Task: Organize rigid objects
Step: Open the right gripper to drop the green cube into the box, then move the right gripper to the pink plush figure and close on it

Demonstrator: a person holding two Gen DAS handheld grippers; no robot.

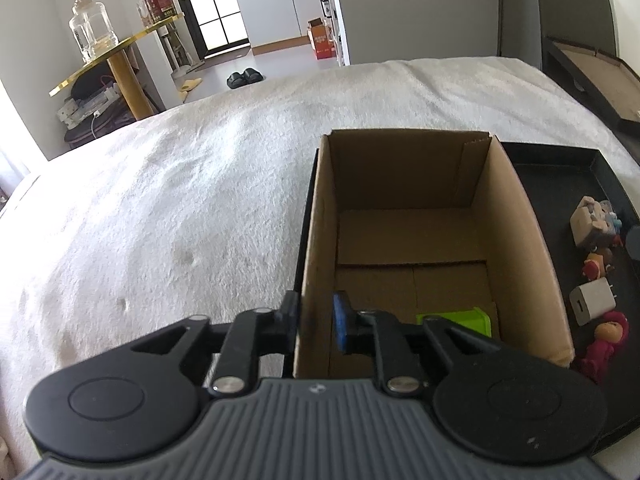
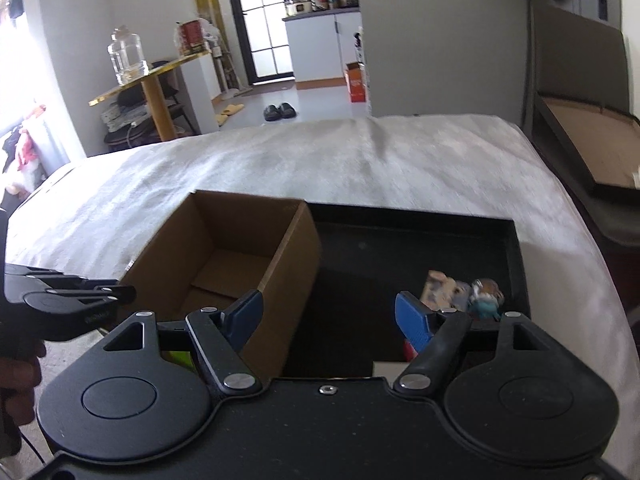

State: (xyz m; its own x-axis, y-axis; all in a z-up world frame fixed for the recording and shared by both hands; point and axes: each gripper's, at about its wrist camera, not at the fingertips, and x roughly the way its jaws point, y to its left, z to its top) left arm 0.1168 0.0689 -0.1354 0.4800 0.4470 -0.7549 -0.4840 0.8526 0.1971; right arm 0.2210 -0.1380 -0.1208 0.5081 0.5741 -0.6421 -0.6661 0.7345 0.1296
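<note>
An open cardboard box point(image 1: 512, 216) stands in a black tray point(image 1: 576, 172) on a white blanket. My left gripper point(image 1: 316, 320) is shut on the box's near left wall, one finger outside, one inside. A green block point(image 1: 460, 318) lies in the box. In the tray beside the box lie a white charger point(image 1: 592, 303), a pink figure point(image 1: 606, 340), a small orange figure point(image 1: 598, 264) and a beige box toy point(image 1: 588, 220). My right gripper point(image 2: 328, 316) is open and empty above the tray point(image 2: 400, 240), right of the box point(image 2: 288, 256), near small toys point(image 2: 464, 294).
The white blanket point(image 1: 180, 208) covers the bed all around the tray. A black frame with a brown panel point(image 2: 588, 144) lies off the right edge. A gold side table with a glass jar point(image 1: 90, 28) stands beyond the bed at left.
</note>
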